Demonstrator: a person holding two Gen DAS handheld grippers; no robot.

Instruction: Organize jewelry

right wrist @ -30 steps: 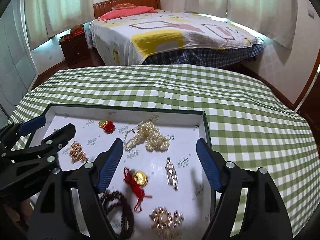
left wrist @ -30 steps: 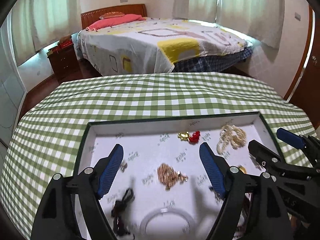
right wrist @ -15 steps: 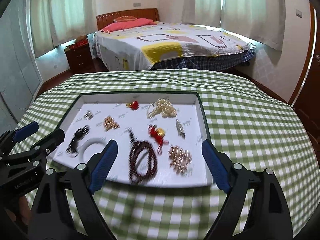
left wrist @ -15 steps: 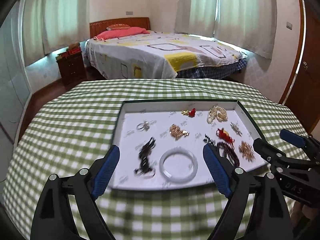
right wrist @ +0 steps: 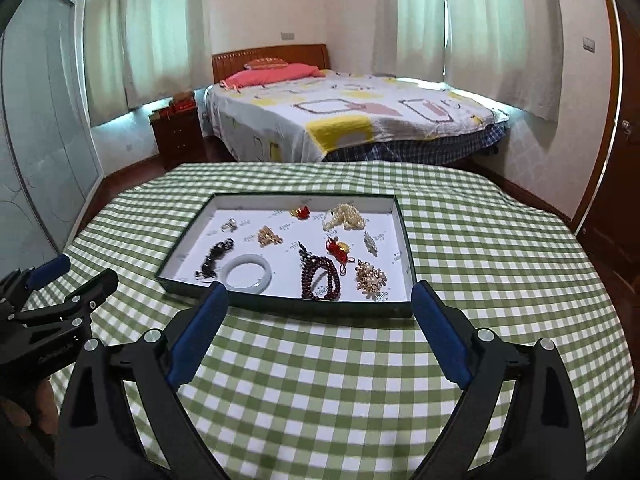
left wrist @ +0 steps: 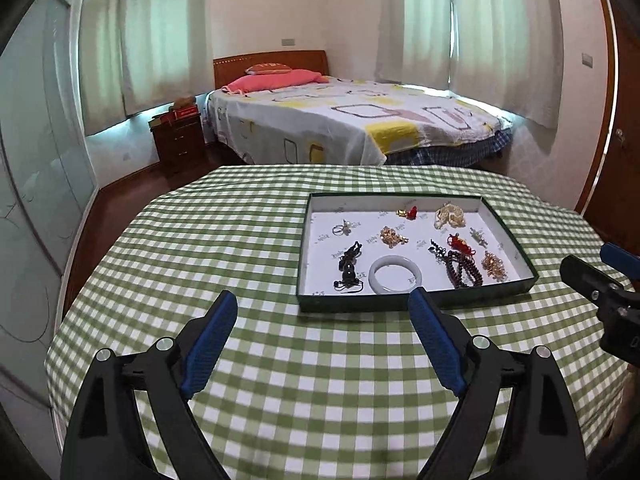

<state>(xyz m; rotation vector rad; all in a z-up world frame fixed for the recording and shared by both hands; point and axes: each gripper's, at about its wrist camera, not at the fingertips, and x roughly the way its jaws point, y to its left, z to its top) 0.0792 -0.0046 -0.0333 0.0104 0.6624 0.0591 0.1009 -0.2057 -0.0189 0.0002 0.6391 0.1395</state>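
Observation:
A dark green tray (left wrist: 420, 197) (right wrist: 304, 197) with a white lining sits on the checked tablecloth. In it lie several pieces: a white bangle (left wrist: 375, 277) (right wrist: 229, 275), a dark red bead bracelet (left wrist: 464, 270) (right wrist: 310, 274), a pearl strand (left wrist: 450, 216) (right wrist: 344, 217), a black cord piece (left wrist: 348, 266) (right wrist: 214, 258), and gold and red charms. My left gripper (left wrist: 322, 296) (right wrist: 84, 271) hovers open, short of the tray's near left corner. My right gripper (right wrist: 319, 289) (left wrist: 592, 258) hangs before the near edge with its jaws opening. Neither gripper has anything between its fingers.
The round table with the green and white checked cloth (left wrist: 240, 248) drops off close on all sides. Behind it stand a bed (left wrist: 360, 120) and a wooden nightstand (left wrist: 178, 142). A glass wardrobe lines the left wall, and a wooden door is at the right.
Both grippers have drawn back and up from over the tray, so the whole tray now lies ahead of them. Both pairs of jaws stand wider.

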